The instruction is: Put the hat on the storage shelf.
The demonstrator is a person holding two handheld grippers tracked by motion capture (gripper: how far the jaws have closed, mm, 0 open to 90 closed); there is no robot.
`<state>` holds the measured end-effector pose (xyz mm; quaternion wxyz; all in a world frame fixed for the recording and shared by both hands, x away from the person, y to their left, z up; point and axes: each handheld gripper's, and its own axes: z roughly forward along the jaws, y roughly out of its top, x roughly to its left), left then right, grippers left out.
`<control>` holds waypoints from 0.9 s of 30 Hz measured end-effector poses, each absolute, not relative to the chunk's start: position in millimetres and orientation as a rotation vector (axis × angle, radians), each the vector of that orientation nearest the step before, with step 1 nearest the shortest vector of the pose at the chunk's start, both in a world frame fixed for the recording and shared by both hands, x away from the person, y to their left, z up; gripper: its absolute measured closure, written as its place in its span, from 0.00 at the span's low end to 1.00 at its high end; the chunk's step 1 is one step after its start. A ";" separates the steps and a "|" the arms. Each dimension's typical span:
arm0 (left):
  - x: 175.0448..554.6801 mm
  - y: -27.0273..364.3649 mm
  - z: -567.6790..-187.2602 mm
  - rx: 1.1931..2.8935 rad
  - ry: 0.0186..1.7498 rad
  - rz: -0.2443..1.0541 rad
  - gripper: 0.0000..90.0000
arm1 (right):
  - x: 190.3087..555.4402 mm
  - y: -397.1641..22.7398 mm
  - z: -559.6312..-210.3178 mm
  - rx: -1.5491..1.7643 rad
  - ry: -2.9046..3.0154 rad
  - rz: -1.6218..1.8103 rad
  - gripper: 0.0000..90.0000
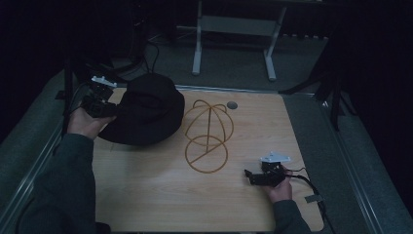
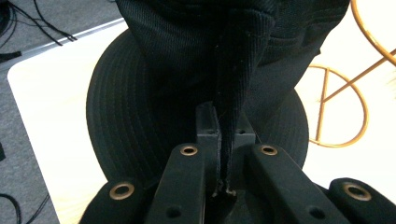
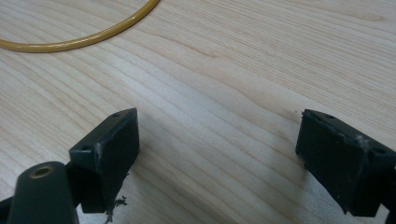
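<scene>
We have the black bucket hat (image 1: pixel 146 109) in hand at about ten o'clock on the surface (image 1: pixel 160 195), its brim lying partly on the wood and partly raised where we grip it. Our left tool (image 1: pixel 100 100) sits at the hat's nine o'clock edge, and in the left gripper view its jaws are clenched tight on a fold of the hat's fabric (image 2: pixel 224 140), pinched upright between the pads. Just beside the hat, toward three o'clock, stands the gold wire hat stand (image 1: pixel 208 136), apparently bare, its round base ring at the six o'clock end.

Our right tool (image 1: pixel 263 176) rests low at roughly four o'clock on the surface, well apart from the hat, its jaws spread wide with nothing between them, only bare wood and a curve of the stand's ring (image 3: pixel 84 39) beyond.

We judge the step in hand to be the lifting of the hat toward the stand. Next we need to raise the hat clear, carry it toward three o'clock, and settle the crown over the wire dome; the free tool may need to steady the stand or the far brim.
</scene>
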<state>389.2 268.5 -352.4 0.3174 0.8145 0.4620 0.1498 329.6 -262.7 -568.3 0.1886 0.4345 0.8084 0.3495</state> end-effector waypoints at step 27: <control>394.2 261.1 -328.7 2.117 1.152 0.395 0.97 | 329.6 -262.5 -568.3 1.224 2.272 0.985 0.15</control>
